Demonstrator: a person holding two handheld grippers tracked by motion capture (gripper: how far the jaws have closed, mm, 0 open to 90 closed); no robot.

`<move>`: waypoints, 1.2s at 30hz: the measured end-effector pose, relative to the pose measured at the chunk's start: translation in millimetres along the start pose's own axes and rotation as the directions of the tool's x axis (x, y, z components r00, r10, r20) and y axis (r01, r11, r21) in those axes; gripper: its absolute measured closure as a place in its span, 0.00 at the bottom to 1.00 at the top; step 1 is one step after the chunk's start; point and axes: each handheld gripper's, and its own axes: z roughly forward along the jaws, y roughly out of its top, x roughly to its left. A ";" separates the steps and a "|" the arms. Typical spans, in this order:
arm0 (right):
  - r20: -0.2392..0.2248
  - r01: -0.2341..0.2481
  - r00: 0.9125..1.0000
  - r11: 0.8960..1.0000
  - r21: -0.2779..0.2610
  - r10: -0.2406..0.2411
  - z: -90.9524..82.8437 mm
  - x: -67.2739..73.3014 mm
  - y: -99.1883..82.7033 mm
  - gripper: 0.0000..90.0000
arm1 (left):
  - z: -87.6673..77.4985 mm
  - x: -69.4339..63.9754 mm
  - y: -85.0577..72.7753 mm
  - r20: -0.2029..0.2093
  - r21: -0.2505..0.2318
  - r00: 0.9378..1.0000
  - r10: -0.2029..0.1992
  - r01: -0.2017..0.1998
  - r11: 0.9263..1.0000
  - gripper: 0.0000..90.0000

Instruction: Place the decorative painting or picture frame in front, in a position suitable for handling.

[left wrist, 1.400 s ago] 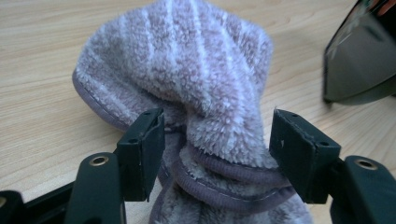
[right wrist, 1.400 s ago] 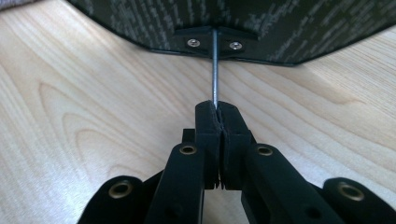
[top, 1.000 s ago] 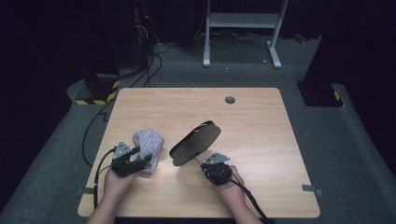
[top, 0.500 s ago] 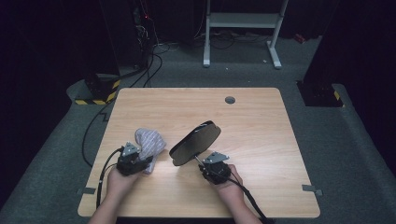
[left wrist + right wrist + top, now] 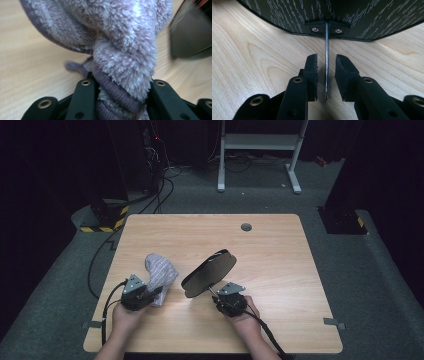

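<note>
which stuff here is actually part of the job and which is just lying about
In the job:
- fluffy grey cloth, bunched between the jaws of the left gripper, which have just been closing on it
- dark oval mirror, its thin metal stem standing between the jaws of the right gripper

Lying about:
- cables on the floor behind the table
- white metal frame

No text, label, brand or number can be read in any of the views. The one sign-like marking is the yellow-and-black hazard striping on the floor just beyond the far left corner of the light wooden counter; it carries no words.
</note>
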 end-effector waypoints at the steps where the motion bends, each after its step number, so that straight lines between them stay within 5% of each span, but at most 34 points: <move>1: 0.000 -0.002 1.000 1.000 -0.001 0.002 0.2 -0.2 0.0 0.81 | -5.0 -2.6 3.2 0.011 -0.030 1.000 -0.001 0.001 1.000 0.76; 8: -0.004 -0.002 1.000 1.000 0.002 0.002 0.3 -0.6 0.3 0.81 | -37.2 -26.2 36.3 0.067 -0.175 0.996 0.051 -0.038 0.984 0.76; 16: -0.016 0.002 1.000 1.000 0.006 -0.002 -0.6 -2.4 -0.2 0.97 | -64.6 -63.0 84.8 0.109 -0.298 0.986 0.127 -0.090 0.950 0.76; 22: -0.008 0.007 1.000 1.000 0.009 -0.007 -0.5 -2.0 0.0 0.98 | -65.2 -92.9 121.7 0.127 -0.349 0.976 0.178 -0.124 0.929 0.76; 29: -0.003 0.012 1.000 1.000 0.000 -0.012 -0.2 -1.4 -0.5 0.98 | -48.6 -120.4 150.0 0.151 -0.350 0.962 0.229 -0.164 0.922 0.76; 31: -0.005 0.009 1.000 1.000 0.000 -0.009 -0.5 -1.6 -0.7 0.98 | -43.0 -128.1 157.9 0.138 -0.352 0.957 0.257 -0.195 0.915 0.76; 36: 0.000 0.018 1.000 1.000 -0.001 -0.018 -0.5 -1.2 -0.7 0.98 | -22.1 -140.6 176.8 0.147 -0.300 0.954 0.261 -0.209 0.931 0.76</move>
